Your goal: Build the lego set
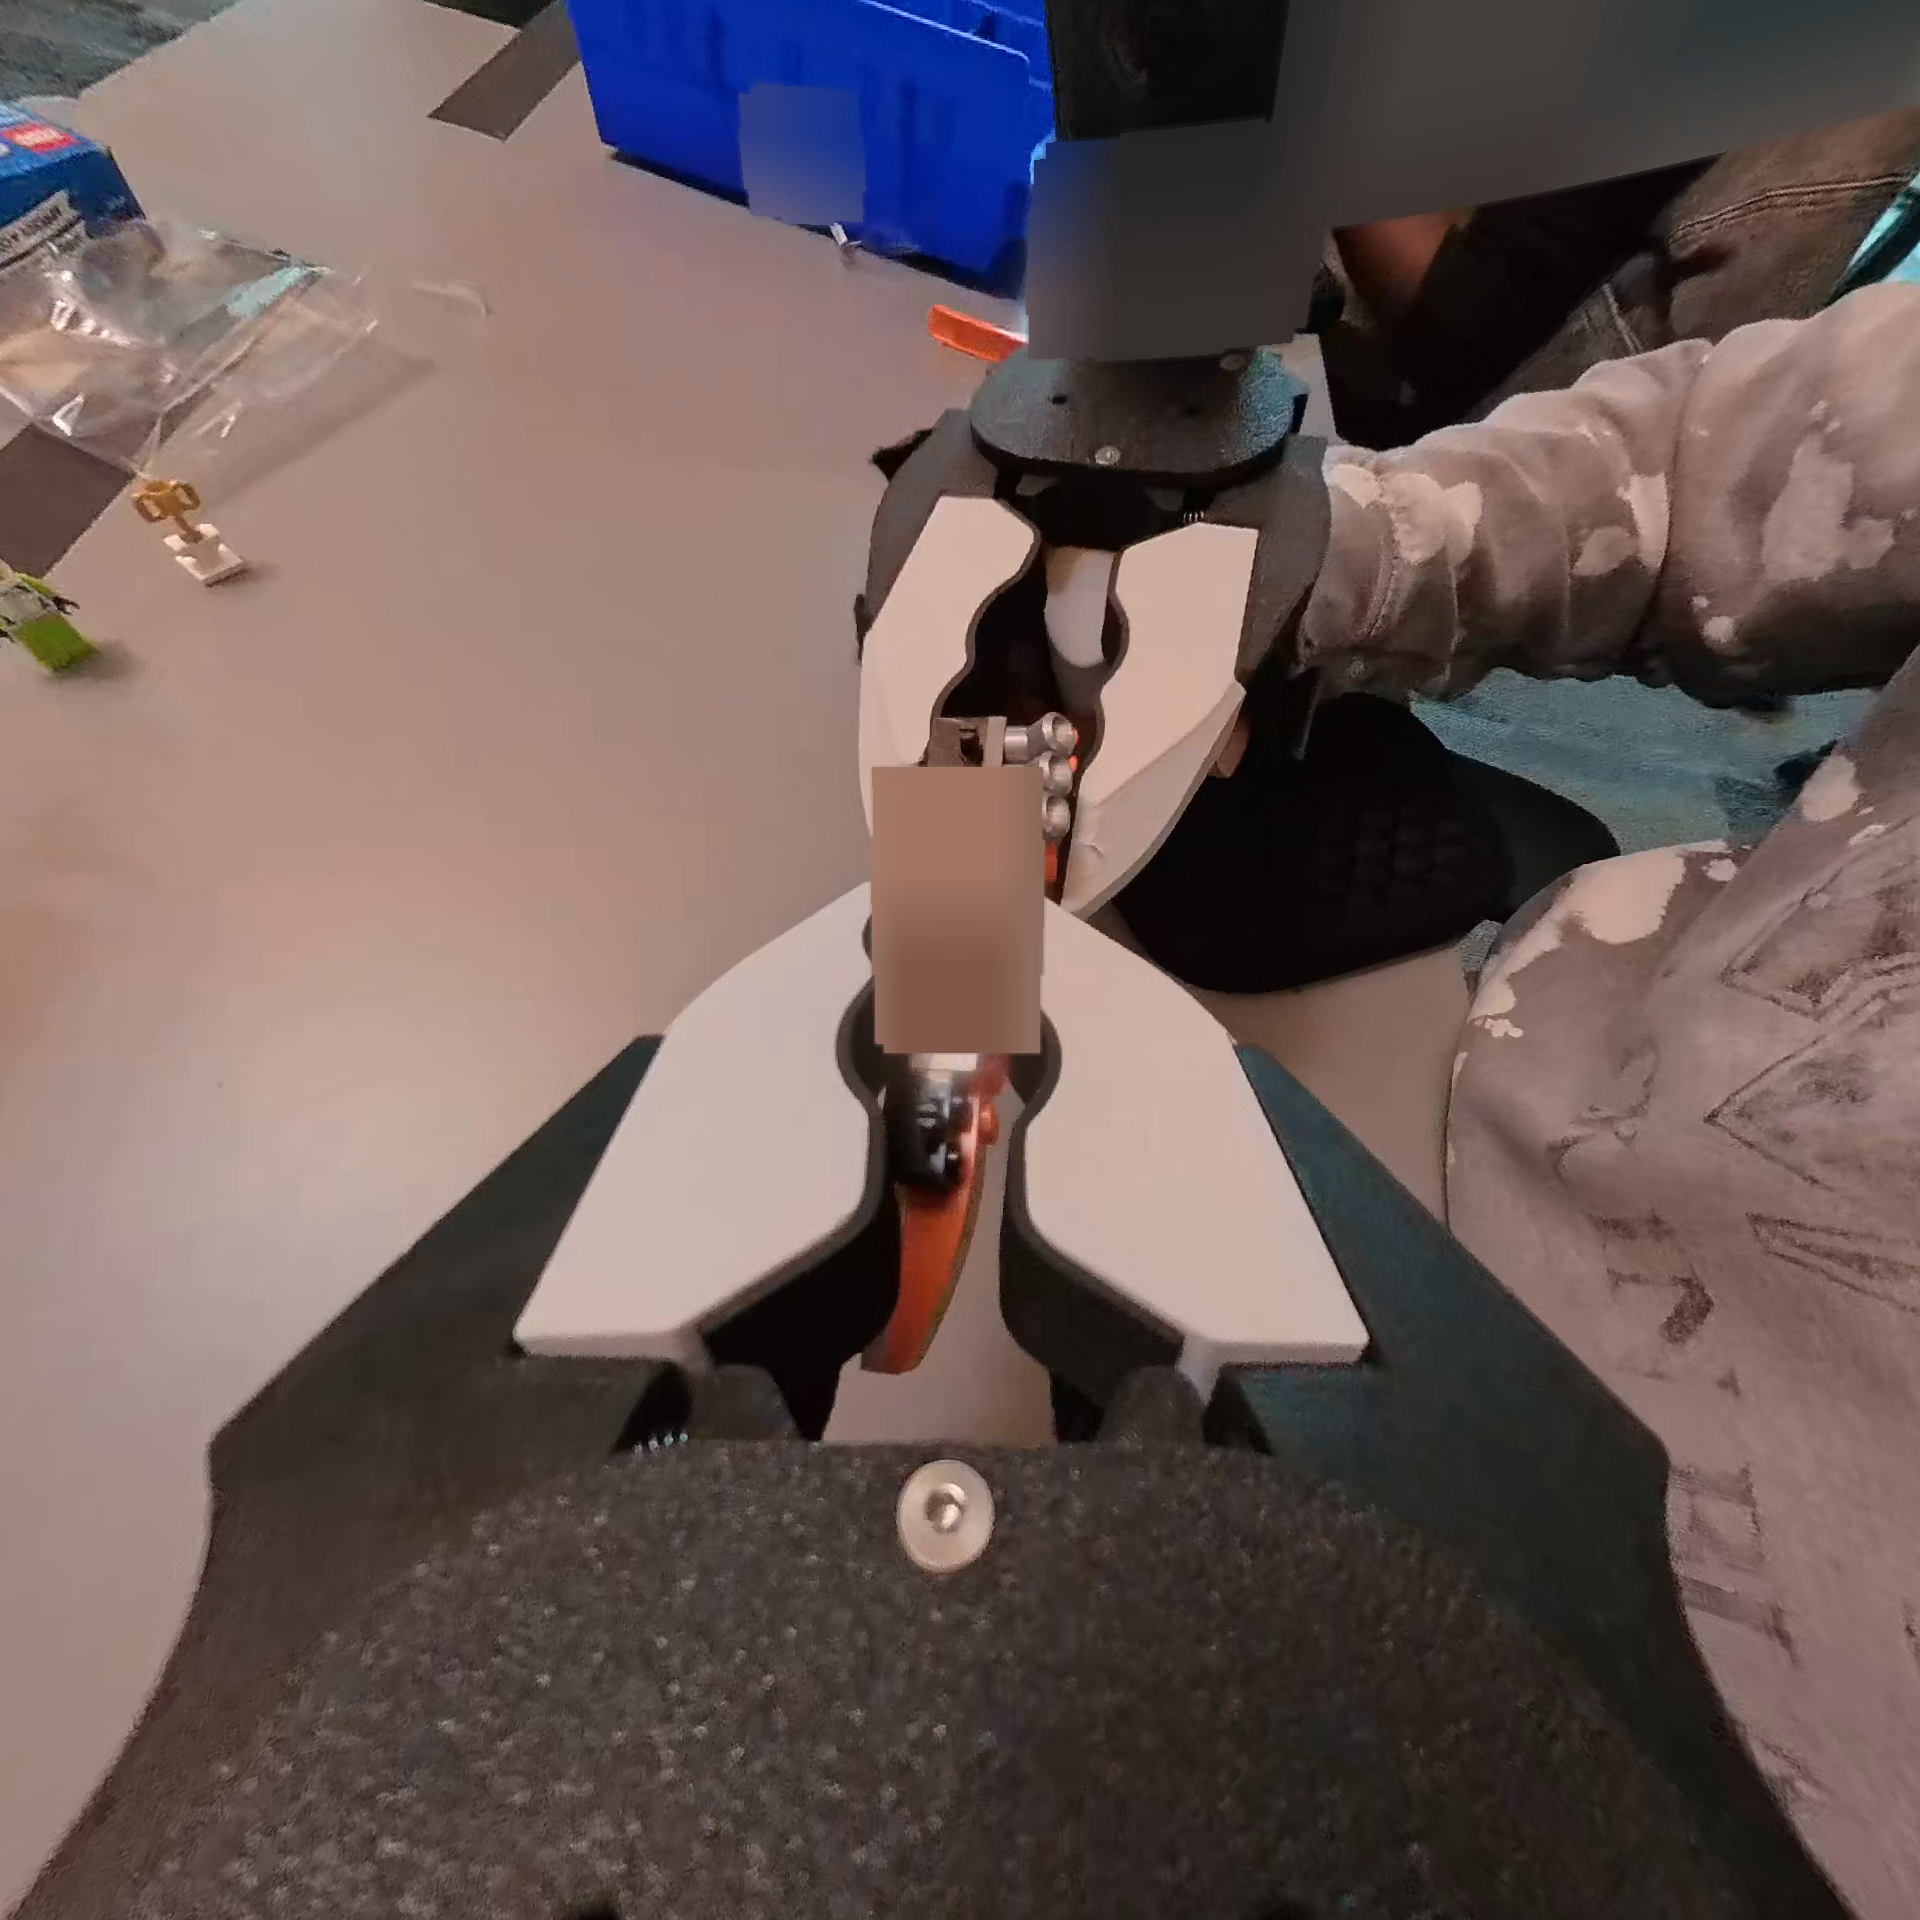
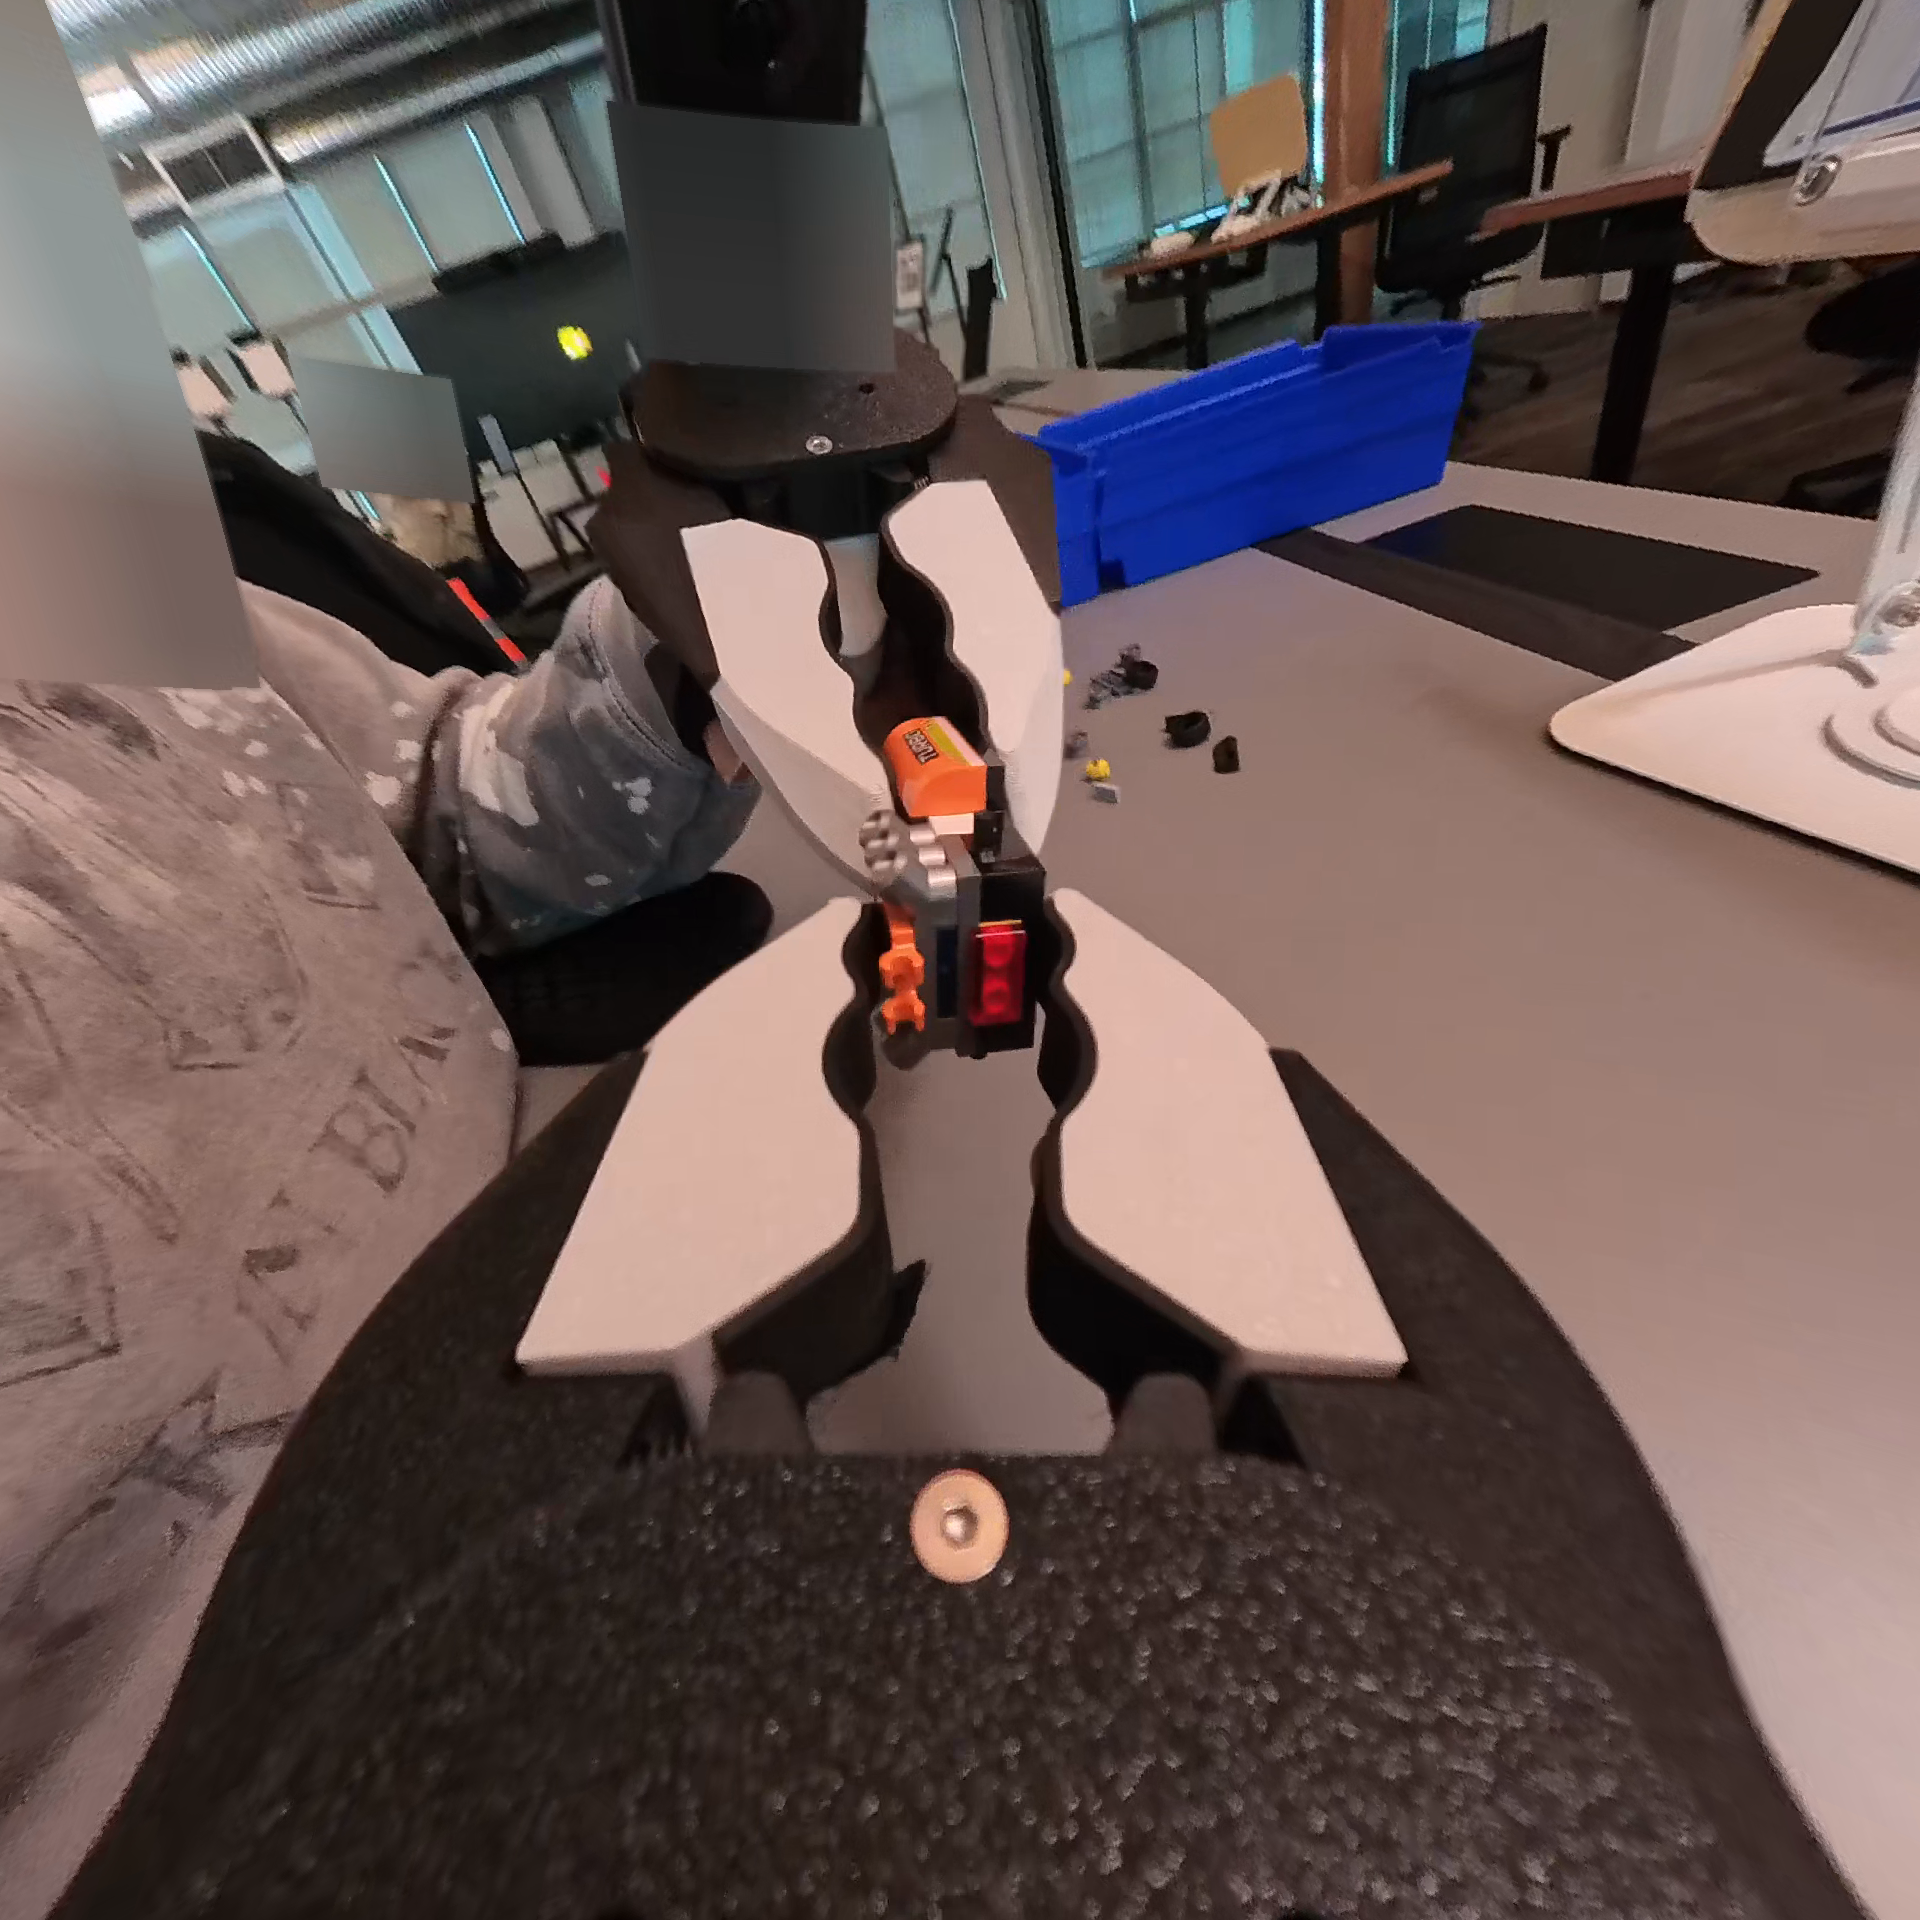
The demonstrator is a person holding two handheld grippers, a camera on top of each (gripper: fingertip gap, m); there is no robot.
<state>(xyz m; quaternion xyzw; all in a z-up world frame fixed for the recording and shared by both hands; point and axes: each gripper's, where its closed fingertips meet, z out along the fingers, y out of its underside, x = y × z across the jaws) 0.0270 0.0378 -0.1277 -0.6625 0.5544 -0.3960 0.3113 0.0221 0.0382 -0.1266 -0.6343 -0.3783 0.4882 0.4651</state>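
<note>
A small lego model (image 2: 961, 914) is held above the grey table, pinched at both ends. It is built of black and grey bricks, with a red translucent piece on one side, orange clips on the other, grey rounded studs, and an orange curved piece (image 2: 932, 766) at its far end.

Loose dark pieces (image 2: 1184, 724) are scattered on the table beyond.

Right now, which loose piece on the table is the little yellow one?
Start at the blue bin at the back of the grey table. Nearer than it lies a scatter of small dark pieces. Among them sits the yellow piece, the only bright one.
</note>
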